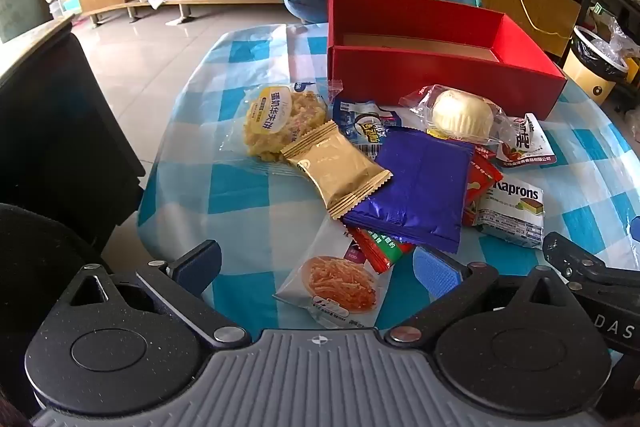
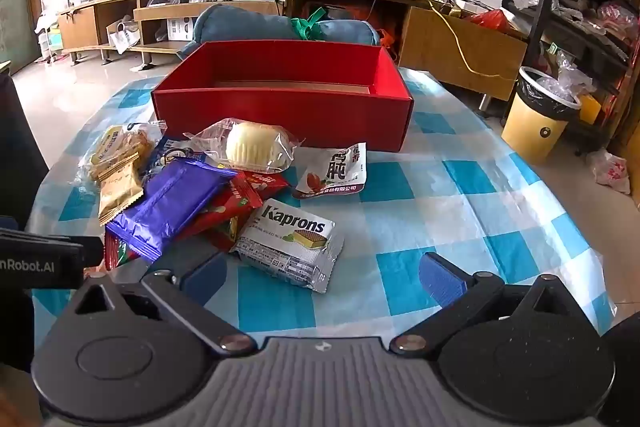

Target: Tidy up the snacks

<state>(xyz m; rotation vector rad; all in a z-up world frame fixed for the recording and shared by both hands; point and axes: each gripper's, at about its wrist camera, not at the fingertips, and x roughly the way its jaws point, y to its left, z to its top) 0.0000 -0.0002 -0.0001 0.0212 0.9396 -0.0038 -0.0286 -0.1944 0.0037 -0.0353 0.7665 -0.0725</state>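
Snacks loose on checked table, one red box, one purple packet, both tools wide, empty.

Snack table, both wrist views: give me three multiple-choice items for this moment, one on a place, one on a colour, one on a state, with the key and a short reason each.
1. Where does the gold packet lie?
A. inside the box
B. partly on the purple packet and the waffle snack
C. on the floor

2. What colour is the open box behind the snacks?
A. red
B. green
C. white

3. How do the jaws of the right gripper stand?
A. shut on the Kaprons packet
B. shut on nothing
C. open, holding nothing

Key:
1 B, its ends overlap both neighbours in the left wrist view.
2 A, its walls are red inside and out in both views.
3 C, the blue pads stand wide apart, and the Kaprons packet lies on the checked tablecloth ahead of them.
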